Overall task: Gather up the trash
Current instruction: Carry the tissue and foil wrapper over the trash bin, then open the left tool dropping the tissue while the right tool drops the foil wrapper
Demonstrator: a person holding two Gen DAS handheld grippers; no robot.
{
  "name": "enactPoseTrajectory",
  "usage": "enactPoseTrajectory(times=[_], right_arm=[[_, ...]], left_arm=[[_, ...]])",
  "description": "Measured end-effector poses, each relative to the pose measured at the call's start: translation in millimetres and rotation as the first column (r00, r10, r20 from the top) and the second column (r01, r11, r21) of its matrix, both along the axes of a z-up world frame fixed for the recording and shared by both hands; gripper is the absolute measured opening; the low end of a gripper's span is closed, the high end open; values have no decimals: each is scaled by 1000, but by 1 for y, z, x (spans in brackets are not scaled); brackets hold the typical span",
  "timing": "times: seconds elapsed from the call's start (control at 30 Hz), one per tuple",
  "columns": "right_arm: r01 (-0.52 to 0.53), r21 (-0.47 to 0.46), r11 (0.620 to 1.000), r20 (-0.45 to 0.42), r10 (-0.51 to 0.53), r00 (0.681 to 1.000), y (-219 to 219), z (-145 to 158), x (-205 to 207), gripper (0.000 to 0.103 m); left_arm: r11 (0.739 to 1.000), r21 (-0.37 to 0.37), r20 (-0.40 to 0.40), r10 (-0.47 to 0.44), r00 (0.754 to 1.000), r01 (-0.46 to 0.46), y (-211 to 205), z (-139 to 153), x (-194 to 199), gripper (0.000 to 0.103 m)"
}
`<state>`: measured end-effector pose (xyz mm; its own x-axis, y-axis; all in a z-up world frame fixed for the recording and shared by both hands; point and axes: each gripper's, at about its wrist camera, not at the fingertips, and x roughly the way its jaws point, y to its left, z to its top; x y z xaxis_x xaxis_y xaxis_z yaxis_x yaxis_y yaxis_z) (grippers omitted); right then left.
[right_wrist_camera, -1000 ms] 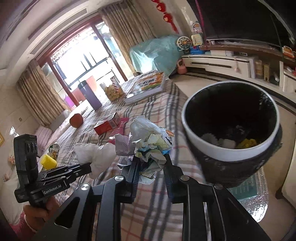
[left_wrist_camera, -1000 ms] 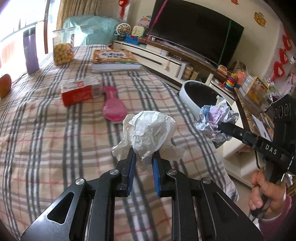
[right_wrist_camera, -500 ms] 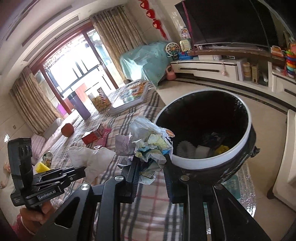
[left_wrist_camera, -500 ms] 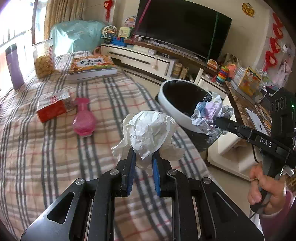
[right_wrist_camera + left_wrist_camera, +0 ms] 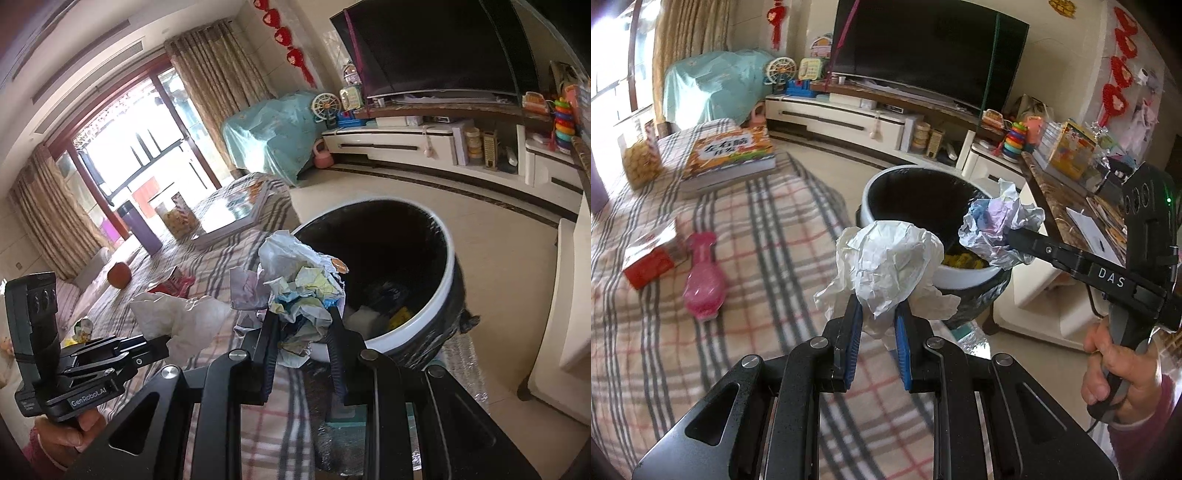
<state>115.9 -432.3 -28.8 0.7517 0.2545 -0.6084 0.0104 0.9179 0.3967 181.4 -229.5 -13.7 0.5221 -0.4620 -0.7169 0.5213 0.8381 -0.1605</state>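
Blue pads (image 5: 849, 336) of the left gripper (image 5: 875, 332) are clamped on a white paper wad (image 5: 890, 266); the lower part of the wad is pinched between them, and its bulk hides the fingertips and part of the bin (image 5: 960, 277) behind. In the right wrist view the same wad (image 5: 177, 321) juts from that gripper (image 5: 147, 347), whose handle sits in a hand (image 5: 70, 432) cut off by the frame edge.

The right gripper (image 5: 303, 332) is clenched on a coloured paper wad (image 5: 299, 288), which covers its fingertips and the near rim of the bin (image 5: 436, 295). From the left wrist view this wad (image 5: 997, 232) hangs over the bin's far right rim, the gripper (image 5: 1012, 236) reaching in from the right; the hand (image 5: 1119, 376) on its handle and a sleeve (image 5: 1145, 435) run out of frame.

The bin stands just off the edge of the plaid cloth (image 5: 757, 221). Its black liner leaves the inside dark: yellow scraps (image 5: 960, 260) and pale bits show at the bottom, but what they are is hard to tell. Its base is hidden behind the grippers.

On the cloth lie a pink item (image 5: 701, 280), a red box (image 5: 650, 258) and a book (image 5: 731, 155). A snack jar (image 5: 639, 158) at the left is blurred and washed out by window glare. In the right wrist view the book's cover (image 5: 232, 206) is a glare patch, and a purple cup (image 5: 140, 229) and an orange ball-like thing (image 5: 120, 275) are too small to make out.
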Motion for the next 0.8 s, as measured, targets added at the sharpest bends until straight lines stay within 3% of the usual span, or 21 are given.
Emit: enactPoseTrajectory(times=[0.43,0.8], right_arm=[[37,-37,999,-24,-38,999,-25,2,22,25],[29,-71,997,-73,-34,997,-42,-5,47,26]], left_arm=[[999,3,9,-53,999,52,-44,6,31,16],[996,34,-34,-76,997,77,-74,-6,60,16]])
